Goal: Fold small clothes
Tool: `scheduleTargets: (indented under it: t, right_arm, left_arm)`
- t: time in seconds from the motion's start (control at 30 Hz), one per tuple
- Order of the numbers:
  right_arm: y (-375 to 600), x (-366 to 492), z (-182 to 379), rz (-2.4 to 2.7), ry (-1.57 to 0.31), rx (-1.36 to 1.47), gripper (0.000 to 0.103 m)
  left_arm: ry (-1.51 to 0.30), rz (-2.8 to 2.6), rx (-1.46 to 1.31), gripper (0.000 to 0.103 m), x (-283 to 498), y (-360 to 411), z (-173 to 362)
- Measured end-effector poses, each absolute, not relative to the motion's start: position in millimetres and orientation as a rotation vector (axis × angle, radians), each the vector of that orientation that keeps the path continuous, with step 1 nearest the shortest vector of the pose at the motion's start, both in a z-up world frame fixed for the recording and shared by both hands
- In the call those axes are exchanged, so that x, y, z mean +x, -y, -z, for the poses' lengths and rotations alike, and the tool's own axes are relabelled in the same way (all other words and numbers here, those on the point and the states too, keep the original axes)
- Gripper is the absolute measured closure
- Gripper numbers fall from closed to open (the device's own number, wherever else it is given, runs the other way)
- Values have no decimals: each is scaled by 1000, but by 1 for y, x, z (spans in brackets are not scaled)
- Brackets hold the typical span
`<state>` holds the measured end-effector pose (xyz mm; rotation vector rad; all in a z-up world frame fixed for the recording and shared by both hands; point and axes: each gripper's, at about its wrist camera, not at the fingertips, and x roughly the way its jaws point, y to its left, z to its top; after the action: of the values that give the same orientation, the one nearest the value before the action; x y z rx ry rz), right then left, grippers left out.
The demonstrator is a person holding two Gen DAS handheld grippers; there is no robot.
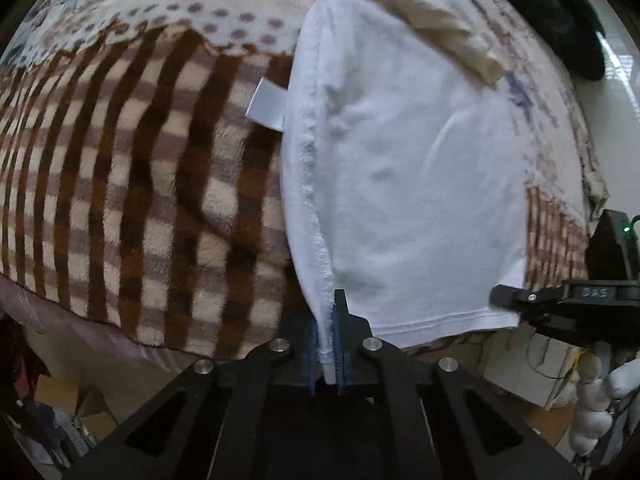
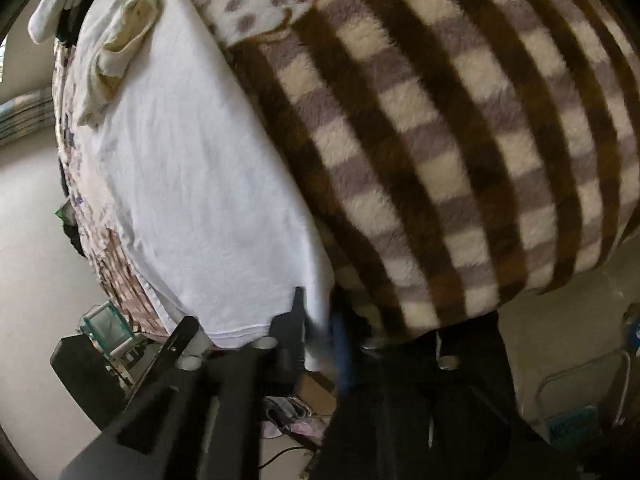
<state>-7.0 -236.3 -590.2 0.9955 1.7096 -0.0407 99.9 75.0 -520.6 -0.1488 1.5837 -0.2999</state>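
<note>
A white shirt (image 1: 404,184) lies flat on a fuzzy blanket (image 1: 132,184) with brown and cream stripes. In the left wrist view the shirt fills the middle and right of the frame. Its long way runs from the bottom of the frame up to the top. Its hem is at the bottom and its thick folded side edge runs up the left.

The left tool (image 1: 329,344) is at the bottom middle of that view. Its 2 blue pads are pinched tight on the lower left corner of the shirt, and white cloth shows between them. The right tool (image 1: 505,297) comes in from the right edge and sits at the lower right corner of the hem.

In the right wrist view the shirt (image 2: 192,184) runs from the bottom middle up to the upper left. The right tool (image 2: 320,330) is nipped on its near corner, though this part is blurry.

A cream cloth (image 1: 428,20) lies crumpled on the far end of the shirt. A small white tag (image 1: 267,109) sticks out from the shirt's left edge onto the blanket.
</note>
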Motion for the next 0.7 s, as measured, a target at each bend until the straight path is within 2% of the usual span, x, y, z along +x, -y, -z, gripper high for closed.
scheduleTargets:
  t: [0.2,0.43,0.6,0.7]
  right_arm:
    - [238,1,538,-44,-1606,993,98]
    - [255,52,471,-97,-1455,1042,98]
    - [281,131,445,-70,-1336,1075,98]
    - [291,182,453,-28,-1280,1085,98]
  left_arm:
    - [-1461,319,-259,100,115,-99,467]
    - [-1312,396,-426,100,191,-99,399]
    - [-1253,432,-424,100,268,-70,390]
    - [-1238,445,-414,100,323,-55,403]
